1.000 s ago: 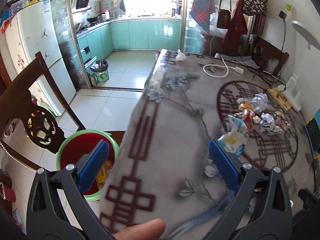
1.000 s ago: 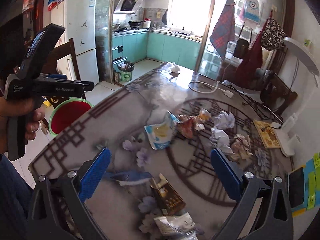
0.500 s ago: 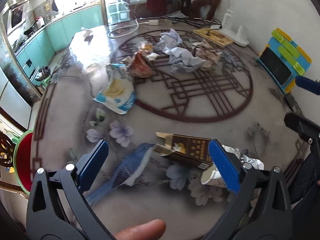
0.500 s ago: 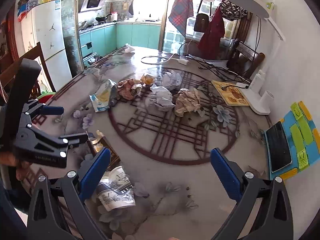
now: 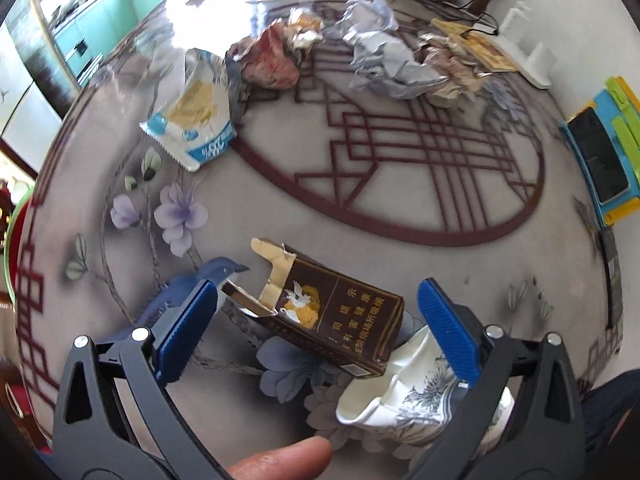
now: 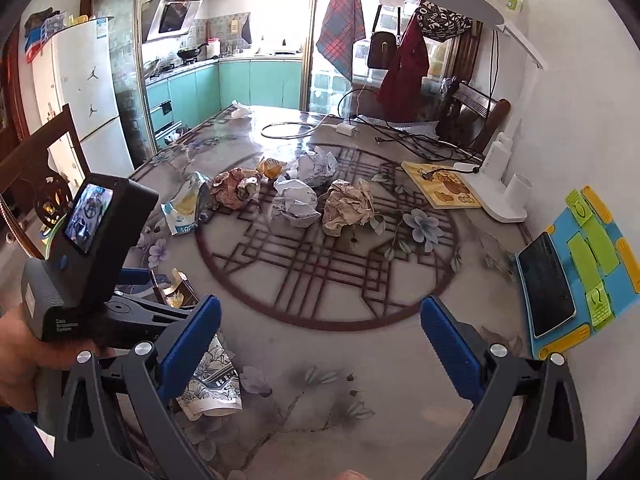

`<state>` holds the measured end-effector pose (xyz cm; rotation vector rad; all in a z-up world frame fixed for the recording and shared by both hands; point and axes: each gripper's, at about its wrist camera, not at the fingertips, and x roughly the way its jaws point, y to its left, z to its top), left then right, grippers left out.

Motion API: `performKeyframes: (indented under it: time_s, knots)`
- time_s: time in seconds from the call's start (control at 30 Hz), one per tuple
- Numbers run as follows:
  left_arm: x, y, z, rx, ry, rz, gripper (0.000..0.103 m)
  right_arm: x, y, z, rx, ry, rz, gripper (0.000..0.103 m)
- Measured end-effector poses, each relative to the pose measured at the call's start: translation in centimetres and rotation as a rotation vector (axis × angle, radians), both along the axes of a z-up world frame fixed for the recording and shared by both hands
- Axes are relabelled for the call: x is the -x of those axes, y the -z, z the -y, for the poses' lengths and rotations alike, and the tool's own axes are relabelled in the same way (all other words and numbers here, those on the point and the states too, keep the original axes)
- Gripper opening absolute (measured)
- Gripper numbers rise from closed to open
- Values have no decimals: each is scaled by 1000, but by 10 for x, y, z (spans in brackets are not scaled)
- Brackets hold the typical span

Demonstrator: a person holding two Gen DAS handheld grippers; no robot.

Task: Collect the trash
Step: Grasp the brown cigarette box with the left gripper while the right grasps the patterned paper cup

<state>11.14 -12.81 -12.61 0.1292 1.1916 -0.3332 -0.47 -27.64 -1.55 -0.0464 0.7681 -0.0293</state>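
Note:
My left gripper (image 5: 320,326) is open, its blue pads on either side of a torn brown cigarette box (image 5: 328,316) lying on the table, not touching it. A crumpled white-and-blue paper cup (image 5: 404,400) lies just below the box. Farther off lie a blue-and-white snack bag (image 5: 196,116) and several crumpled paper balls (image 5: 384,64). In the right wrist view my right gripper (image 6: 320,340) is open over bare tabletop, with the paper cup (image 6: 210,388) by its left pad and the left gripper (image 6: 132,304) over the box (image 6: 176,290).
A patterned table (image 6: 320,272) holds a phone on a blue-and-yellow mat (image 6: 572,272), a white lamp base (image 6: 500,196), a yellow board (image 6: 444,186) and cables (image 6: 384,136). A red bin with a green rim (image 5: 12,232) stands off the table's left edge. Wooden chairs (image 6: 36,176) stand nearby.
My left gripper swung from the bin beside the table to the tabletop and has closed in low over the cigarette box. The right gripper turned rightward over the table. Both stayed open.

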Motion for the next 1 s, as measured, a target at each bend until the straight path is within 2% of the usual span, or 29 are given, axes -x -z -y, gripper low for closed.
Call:
performKeyframes:
  time_s: [0.03, 0.07, 0.1, 0.2, 0.5, 0.67, 0.77, 0.8, 0.83, 1.0]
  knots:
    - [-1, 2, 1, -2, -9, -5, 98, 1, 0, 1, -4, -2, 1, 97]
    - [-1, 4, 2, -7, -16, -4, 89, 3, 0, 1, -6, -5, 2, 97]
    - [-2, 5, 3, -7, -17, -4, 85, 4, 0, 2, -7, -7, 3, 97]
    - [-4, 4, 3, -7, -23, 2, 81, 7, -1, 3, -8, -10, 5, 97]
    - [-12, 3, -7, 28, -45, -15, 77, 8, 3, 0, -2, -25, -11, 97]
    - [-14, -11, -21, 29, -57, 48, 77, 9, 8, -8, -15, -57, -23, 97]
    - [-19, -24, -31, 22, -70, 103, 77, 6, 18, -18, -60, -106, -62, 97]
    - [-20, -28, -34, 18, -77, 121, 53, 5, 22, -22, -74, -123, -77, 97]
    - [-22, -31, -37, 11, -78, 128, 44, 4, 24, -25, -78, -135, -86, 97]
    - [-27, -48, -49, 28, -70, 172, 43, 3, 37, -46, -51, -190, -117, 97]
